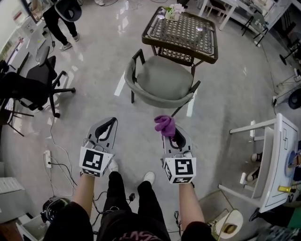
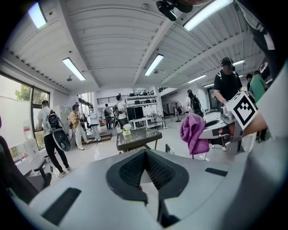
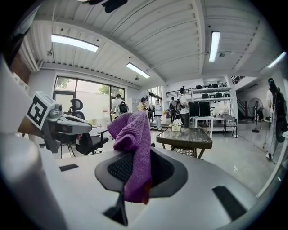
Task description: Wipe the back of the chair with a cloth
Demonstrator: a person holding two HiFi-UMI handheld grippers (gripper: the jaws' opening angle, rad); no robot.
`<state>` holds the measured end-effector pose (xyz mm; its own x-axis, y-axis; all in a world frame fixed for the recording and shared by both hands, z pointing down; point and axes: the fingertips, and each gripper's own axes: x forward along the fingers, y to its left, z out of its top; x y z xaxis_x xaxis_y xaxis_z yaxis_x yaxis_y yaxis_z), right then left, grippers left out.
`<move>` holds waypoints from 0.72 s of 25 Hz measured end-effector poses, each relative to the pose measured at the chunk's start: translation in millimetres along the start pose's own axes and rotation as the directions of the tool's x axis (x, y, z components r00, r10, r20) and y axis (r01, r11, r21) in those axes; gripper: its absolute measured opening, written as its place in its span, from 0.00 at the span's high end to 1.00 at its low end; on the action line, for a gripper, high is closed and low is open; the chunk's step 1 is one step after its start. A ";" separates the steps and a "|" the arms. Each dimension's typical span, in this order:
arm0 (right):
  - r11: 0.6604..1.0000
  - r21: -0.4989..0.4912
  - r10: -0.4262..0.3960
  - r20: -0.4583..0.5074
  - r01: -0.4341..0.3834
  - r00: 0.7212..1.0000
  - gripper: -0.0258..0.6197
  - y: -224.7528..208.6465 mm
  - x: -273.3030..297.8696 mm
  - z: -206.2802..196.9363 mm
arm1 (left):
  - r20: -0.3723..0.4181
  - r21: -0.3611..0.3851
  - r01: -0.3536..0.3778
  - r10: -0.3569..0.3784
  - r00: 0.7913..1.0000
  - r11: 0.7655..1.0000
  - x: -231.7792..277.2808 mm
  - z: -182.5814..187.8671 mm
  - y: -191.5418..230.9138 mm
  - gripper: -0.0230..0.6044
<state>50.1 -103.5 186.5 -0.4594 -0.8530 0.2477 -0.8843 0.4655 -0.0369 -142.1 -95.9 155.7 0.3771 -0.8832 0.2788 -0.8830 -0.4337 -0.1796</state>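
So, nearest the person, the right gripper point(image 1: 172, 135) is clamped on a purple cloth point(image 1: 164, 124). A fold is pinched between its pads and the rest bunches up past the tips, which leaves a soft wad out front to press onto a surface instead of bare plastic. Beside it, the left gripper point(image 1: 109, 124) has its jaws together on nothing. It is held level with the other and apart from it, and I judge it is simply kept clear, or ready to steady the furniture.

Both hang over the floor point(image 1: 136, 141), short of the target. Ahead stands the chair point(image 1: 162, 77), its seat turned toward the wicker worktop point(image 1: 183, 30), so the curved back point(image 1: 151, 100) faces the person — the side to be wiped is the one closest to hand. The cloth lines up roughly with its right end. Nothing touches yet, so wiping has not begun. The next move looks like a forward reach to lay the cloth on the rim.

Beyond, a bunch of flowers point(image 1: 173, 11) sits on the worktop, and an office chair point(image 1: 40, 75) stands well off to the left.
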 end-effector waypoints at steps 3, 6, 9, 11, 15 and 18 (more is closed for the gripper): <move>1.000 0.010 0.002 0.005 -0.003 1.000 0.82 12.7 8.1 -7.6 | -0.014 -0.031 0.013 -0.014 1.000 0.999 8.3 -18.9 7.0 0.95; 0.999 0.053 -0.004 0.015 0.003 1.000 0.82 18.5 24.2 -21.1 | -0.005 -0.019 0.020 -0.020 1.000 1.000 18.5 -34.5 16.8 0.95; 0.996 0.077 -0.034 0.019 0.033 0.999 0.82 14.2 44.4 -40.4 | 0.000 -0.035 0.013 -0.013 1.000 0.999 30.5 -50.0 29.4 0.95; 0.995 0.085 -0.053 0.016 0.051 0.998 0.82 10.7 55.4 -52.1 | 0.003 -0.064 0.010 -0.010 1.000 0.998 37.0 -59.4 36.0 0.95; 0.996 0.059 -0.062 0.015 0.061 0.998 0.82 13.7 73.7 -68.0 | 0.002 -0.061 0.021 -0.021 1.000 0.998 50.2 -83.6 43.4 0.95; 0.997 0.055 -0.053 0.022 0.052 0.998 0.82 18.7 88.8 -79.3 | -0.002 -0.081 0.017 -0.018 1.000 0.997 61.1 -98.6 46.9 0.95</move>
<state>-0.6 -151.8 284.6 -0.4136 -0.8813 0.2283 -0.9101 0.4071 -0.0772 -188.0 -152.6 257.4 0.3920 -0.8751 0.2840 -0.8961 -0.4330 -0.0974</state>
